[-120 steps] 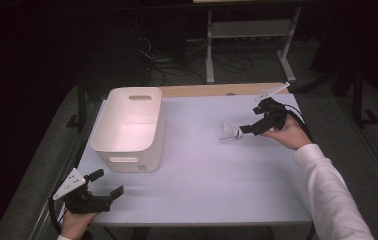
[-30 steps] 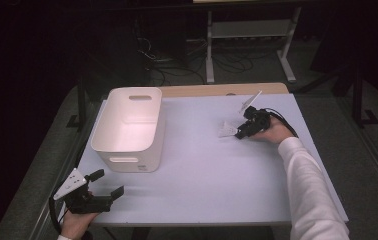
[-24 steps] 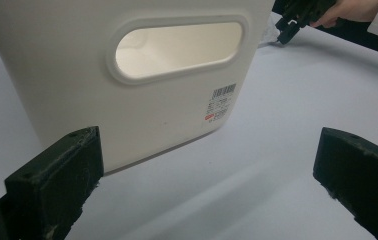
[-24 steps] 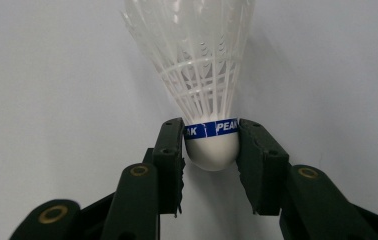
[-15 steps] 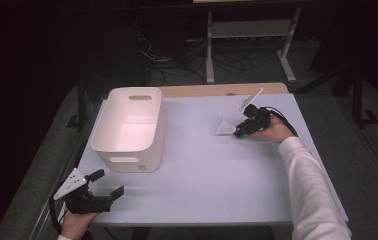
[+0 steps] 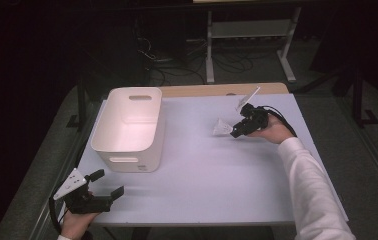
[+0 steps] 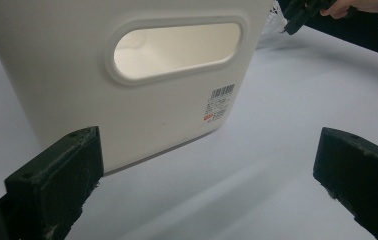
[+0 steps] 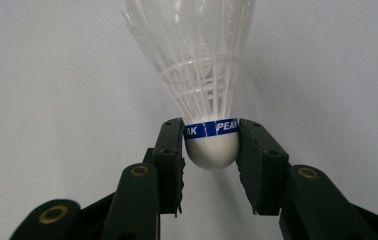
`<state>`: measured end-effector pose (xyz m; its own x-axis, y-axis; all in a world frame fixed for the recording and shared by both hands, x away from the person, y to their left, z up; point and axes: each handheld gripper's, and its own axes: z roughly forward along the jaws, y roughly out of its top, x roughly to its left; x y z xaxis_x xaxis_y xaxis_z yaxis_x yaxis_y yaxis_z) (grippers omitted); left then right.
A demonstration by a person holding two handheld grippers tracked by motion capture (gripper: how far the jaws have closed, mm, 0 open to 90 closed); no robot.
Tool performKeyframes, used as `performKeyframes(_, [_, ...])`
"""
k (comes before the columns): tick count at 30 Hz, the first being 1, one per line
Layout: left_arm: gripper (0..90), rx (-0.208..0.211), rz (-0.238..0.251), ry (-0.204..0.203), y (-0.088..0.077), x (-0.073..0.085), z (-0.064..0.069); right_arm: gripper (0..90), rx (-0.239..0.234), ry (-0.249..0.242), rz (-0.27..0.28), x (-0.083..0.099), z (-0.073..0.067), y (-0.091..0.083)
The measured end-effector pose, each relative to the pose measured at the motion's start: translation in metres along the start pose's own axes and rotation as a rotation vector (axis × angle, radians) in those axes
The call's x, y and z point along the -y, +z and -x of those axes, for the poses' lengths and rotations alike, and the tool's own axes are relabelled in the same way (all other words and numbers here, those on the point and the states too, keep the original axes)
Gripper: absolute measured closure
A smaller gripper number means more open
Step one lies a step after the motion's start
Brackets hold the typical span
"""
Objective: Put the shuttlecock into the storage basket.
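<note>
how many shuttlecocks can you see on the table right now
1. The shuttlecock lies on the table's far right part, its white cork clamped between the right gripper's jaws. Part of the white bin's floor is hidden.

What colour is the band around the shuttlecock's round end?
Blue with white lettering, on the band around the white shuttlecock; clearest in the right gripper view.

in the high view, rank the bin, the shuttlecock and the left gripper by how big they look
1. bin, by far the largest.
2. left gripper, smaller than the bin; it sits nearer the camera, which may inflate it a little.
3. shuttlecock, the smallest, a small white shape at the right gripper tips.
</note>
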<state>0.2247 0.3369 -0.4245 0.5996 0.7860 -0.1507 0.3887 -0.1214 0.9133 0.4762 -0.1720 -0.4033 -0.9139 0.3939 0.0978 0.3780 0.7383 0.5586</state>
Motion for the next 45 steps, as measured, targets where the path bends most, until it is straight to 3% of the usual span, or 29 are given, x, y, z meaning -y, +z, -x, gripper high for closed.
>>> performKeyframes(13, [0.0,-0.001,0.002,0.001,0.000,0.000,0.000,62.3,0.011,0.003,0.011,-0.011,-0.015,-0.004])
performKeyframes(35, [0.0,0.000,0.003,-0.004,0.000,0.000,0.000,62.3,0.023,0.022,0.097,-0.023,-0.042,-0.024])
performKeyframes(45, [0.0,0.000,0.003,-0.005,0.000,0.000,0.000,62.3,0.025,-0.003,0.110,-0.034,-0.048,-0.033])
